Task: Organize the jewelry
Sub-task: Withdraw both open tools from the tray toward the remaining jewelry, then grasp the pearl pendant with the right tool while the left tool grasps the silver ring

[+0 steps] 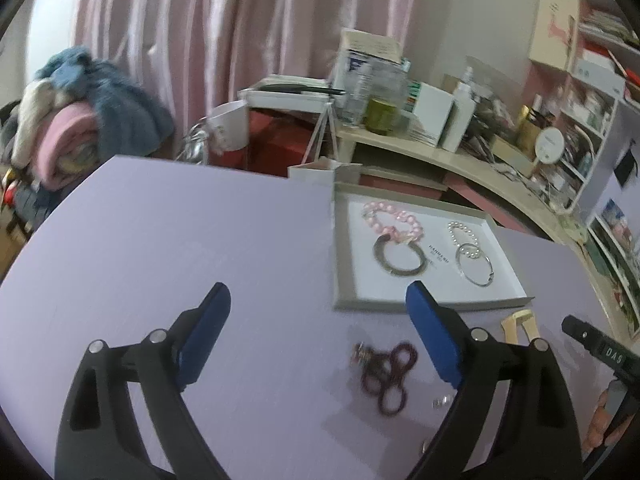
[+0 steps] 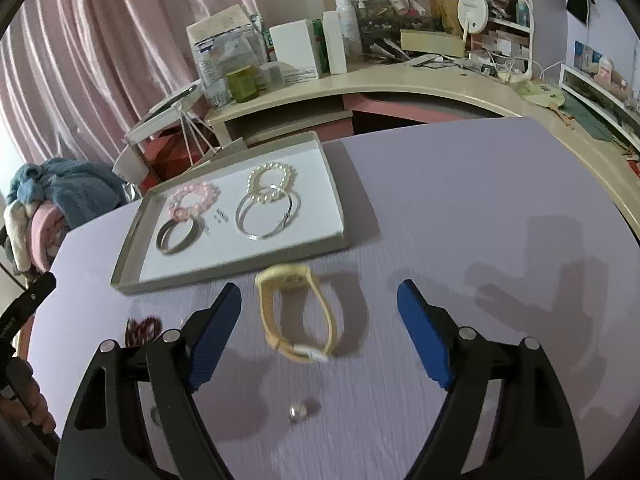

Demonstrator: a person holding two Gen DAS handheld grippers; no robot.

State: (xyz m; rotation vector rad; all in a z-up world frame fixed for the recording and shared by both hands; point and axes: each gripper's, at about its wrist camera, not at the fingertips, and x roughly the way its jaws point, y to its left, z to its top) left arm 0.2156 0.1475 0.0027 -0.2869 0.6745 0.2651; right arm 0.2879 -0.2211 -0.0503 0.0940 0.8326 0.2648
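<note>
Jewelry tray point(image 2: 132, 264) at 11 o'clock of the right gripper point(image 2: 320, 320), holding pink bead bracelet point(image 2: 196, 198), pearl bracelet point(image 2: 272, 180), two bangles | yellow watch point(image 2: 296, 312) on the table between its spread, empty fingers | left gripper point(image 1: 320, 328) spread, empty; dark rings point(image 1: 386, 376), perhaps hair ties, blurred, between its fingers toward 3 o'clock

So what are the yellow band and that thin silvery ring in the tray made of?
The yellow band looks like soft matte rubber or silicone: it curves loosely with no shine. The thin ring in the tray looks like polished metal, bright and silvery with a small clasp, though plated plastic can't be ruled out.
</note>
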